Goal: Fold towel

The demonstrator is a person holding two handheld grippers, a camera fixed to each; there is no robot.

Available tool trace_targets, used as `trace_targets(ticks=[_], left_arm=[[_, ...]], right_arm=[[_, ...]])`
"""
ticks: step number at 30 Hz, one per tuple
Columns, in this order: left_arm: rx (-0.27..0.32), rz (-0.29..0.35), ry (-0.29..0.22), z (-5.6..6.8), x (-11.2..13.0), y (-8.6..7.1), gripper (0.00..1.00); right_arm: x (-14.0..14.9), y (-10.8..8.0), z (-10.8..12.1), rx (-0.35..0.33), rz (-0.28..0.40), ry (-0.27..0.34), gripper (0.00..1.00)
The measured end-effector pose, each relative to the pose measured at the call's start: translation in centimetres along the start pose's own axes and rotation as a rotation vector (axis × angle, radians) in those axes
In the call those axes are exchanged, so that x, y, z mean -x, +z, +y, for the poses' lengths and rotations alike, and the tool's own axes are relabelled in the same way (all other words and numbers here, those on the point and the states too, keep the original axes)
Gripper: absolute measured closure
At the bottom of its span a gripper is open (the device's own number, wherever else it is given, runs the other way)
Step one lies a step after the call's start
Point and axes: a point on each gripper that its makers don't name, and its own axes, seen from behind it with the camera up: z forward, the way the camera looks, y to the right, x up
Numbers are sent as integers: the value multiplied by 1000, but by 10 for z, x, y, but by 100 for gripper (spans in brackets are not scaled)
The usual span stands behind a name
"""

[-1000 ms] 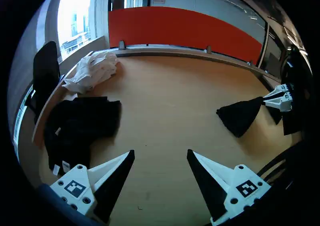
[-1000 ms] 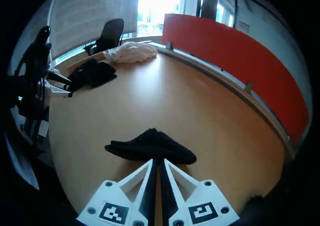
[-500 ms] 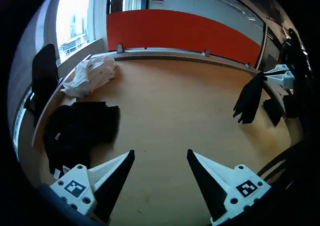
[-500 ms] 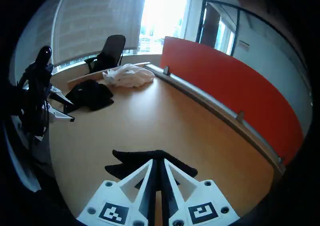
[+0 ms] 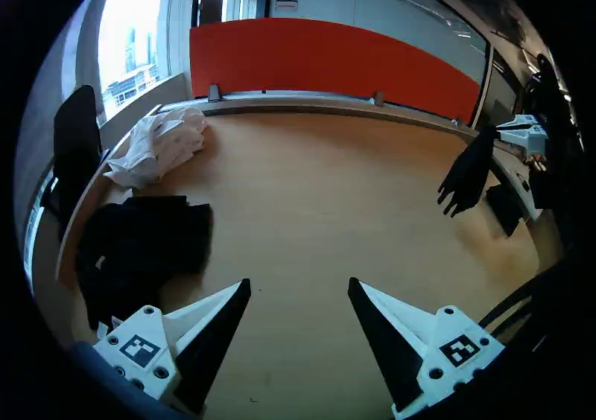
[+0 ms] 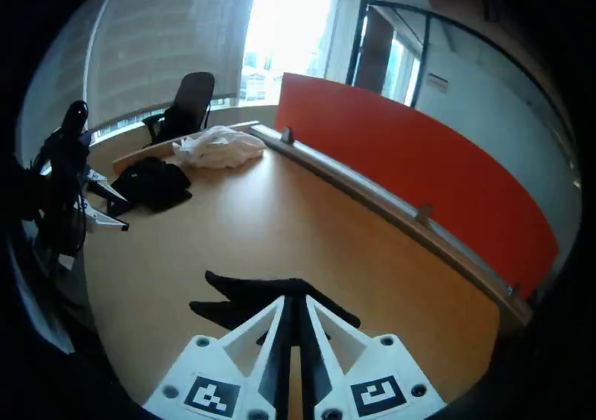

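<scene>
A black towel [image 5: 465, 178] hangs limp above the right side of the wooden table [image 5: 320, 189], pinched at its top corner by my right gripper [image 5: 498, 130]. In the right gripper view the towel [image 6: 253, 299] spreads just past the fingertips, and my right gripper [image 6: 294, 304] is shut on it, fingers pressed together. My left gripper [image 5: 298, 286] is low over the near table edge, open, nothing between its fingers. It also appears far left in the right gripper view [image 6: 118, 210], held by a person.
A crumpled white cloth pile [image 5: 156, 143] and a heap of black cloth [image 5: 141, 237] lie at the table's left side. An orange partition [image 5: 335, 55] runs along the far edge. A black office chair [image 6: 182, 107] stands by the window.
The right gripper has lifted the black towel off the table; it lay in a heap and now hangs free in the air. The left gripper stays open and has barely shifted.
</scene>
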Motion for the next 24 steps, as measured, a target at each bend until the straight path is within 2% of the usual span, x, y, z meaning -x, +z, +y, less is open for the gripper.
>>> trace_targets(ticks=[13, 24], left_arm=[[12, -7, 9, 10, -6, 10, 3], [12, -15, 25, 16, -11, 16, 3]], right_arm=[[23, -38, 79, 101, -35, 31, 95], [46, -63, 132, 165, -67, 47, 95]])
